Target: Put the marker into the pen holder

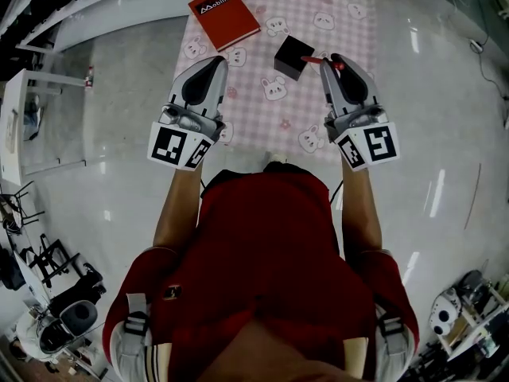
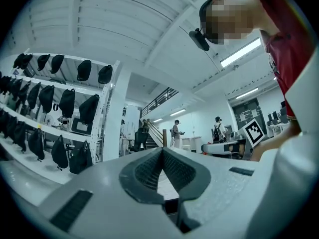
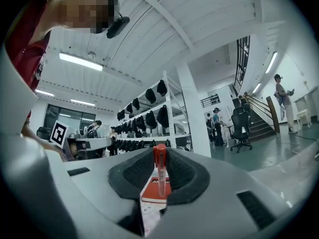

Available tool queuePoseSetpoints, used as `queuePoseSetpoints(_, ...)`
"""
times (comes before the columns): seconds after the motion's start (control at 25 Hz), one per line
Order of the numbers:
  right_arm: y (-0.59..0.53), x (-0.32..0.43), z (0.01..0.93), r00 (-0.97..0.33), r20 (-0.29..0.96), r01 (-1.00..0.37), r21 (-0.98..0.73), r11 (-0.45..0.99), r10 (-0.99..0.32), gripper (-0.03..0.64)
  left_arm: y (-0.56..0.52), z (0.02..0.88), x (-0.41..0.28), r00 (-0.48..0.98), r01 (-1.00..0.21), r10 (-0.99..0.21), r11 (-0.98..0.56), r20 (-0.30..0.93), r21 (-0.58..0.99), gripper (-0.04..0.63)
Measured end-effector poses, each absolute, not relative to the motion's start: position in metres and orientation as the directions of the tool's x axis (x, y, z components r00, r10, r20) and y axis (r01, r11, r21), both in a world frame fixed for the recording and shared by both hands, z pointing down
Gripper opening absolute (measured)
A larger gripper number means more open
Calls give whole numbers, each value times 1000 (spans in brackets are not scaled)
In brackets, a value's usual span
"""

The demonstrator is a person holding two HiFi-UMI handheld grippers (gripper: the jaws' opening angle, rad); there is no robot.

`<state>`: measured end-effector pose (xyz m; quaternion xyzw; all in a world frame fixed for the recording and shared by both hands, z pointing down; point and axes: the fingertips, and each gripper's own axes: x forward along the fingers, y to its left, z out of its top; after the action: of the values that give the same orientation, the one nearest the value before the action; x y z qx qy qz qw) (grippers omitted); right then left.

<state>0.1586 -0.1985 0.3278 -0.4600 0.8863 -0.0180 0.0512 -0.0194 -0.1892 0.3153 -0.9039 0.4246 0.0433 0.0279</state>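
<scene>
A black cube-shaped pen holder (image 1: 291, 56) stands on the pink checked tablecloth (image 1: 270, 110). My right gripper (image 1: 328, 60) is just to its right, shut on a red-capped marker (image 1: 316, 59) whose end pokes out towards the holder's top edge. In the right gripper view the marker (image 3: 159, 171) stands upright between the dark pads (image 3: 180, 173), red cap uppermost. My left gripper (image 1: 218, 59) hovers over the cloth's left part. In the left gripper view its jaws (image 2: 162, 151) meet with nothing between them.
A red notebook (image 1: 223, 16) lies at the cloth's far left corner and also shows below the jaws in the right gripper view (image 3: 155, 189). Glossy grey floor surrounds the small table. White shelving (image 1: 24, 126) stands at the left.
</scene>
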Motion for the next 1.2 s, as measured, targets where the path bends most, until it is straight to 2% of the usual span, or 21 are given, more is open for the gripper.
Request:
queuePoseSetpoints(0.44,-238,154,360,-583,0,-808,-101,580,-812,66,-219,328,-12,638,-768,-766,-641,-80,9,6)
queuePoseSetpoints(1.2,-277,145,439,-484,162,-875,-92,475,-860,66,-239,351,-20,703,-708,-709,-705,-53,33,6)
